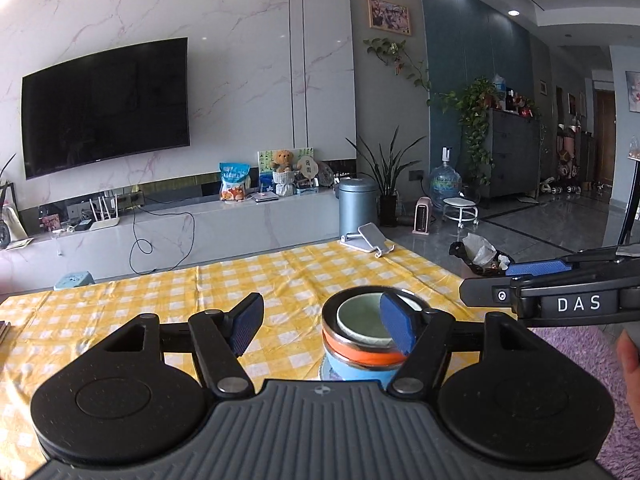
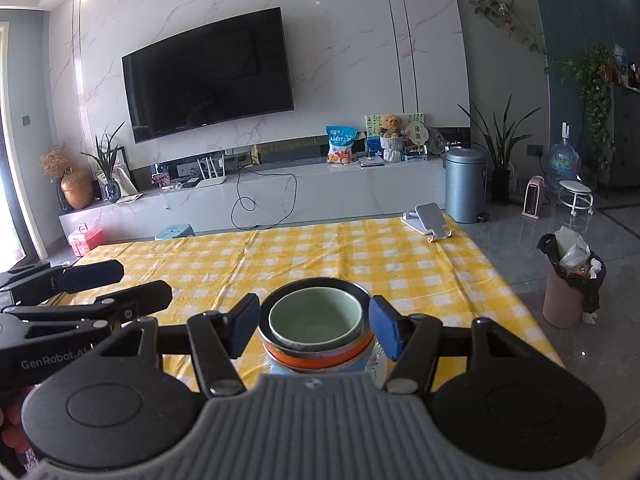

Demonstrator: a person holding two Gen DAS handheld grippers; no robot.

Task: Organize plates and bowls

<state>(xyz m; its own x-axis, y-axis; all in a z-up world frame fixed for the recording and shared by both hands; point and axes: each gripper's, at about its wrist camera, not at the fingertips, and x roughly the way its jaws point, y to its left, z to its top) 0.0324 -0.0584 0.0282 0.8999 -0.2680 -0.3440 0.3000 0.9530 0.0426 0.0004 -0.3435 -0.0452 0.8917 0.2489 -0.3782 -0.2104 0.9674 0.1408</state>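
Yellow-checked cloth is covering the desk (image 2: 320, 256) where nested bowls (image 2: 316, 324), green inside orange-banded steel, are sitting low-centre between the right claw's (image 2: 316, 330) parted, untouching pads.

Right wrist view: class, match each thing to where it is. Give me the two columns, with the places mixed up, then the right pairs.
Things
1. green bowl
2. phone stand
3. pink waste bin
4. teddy bear

Places
a. on the floor
b. on the TV shelf
c. topmost in the bowl stack
d. at the far right corner of the checked tablecloth

Pairs: 1-c, 2-d, 3-a, 4-b
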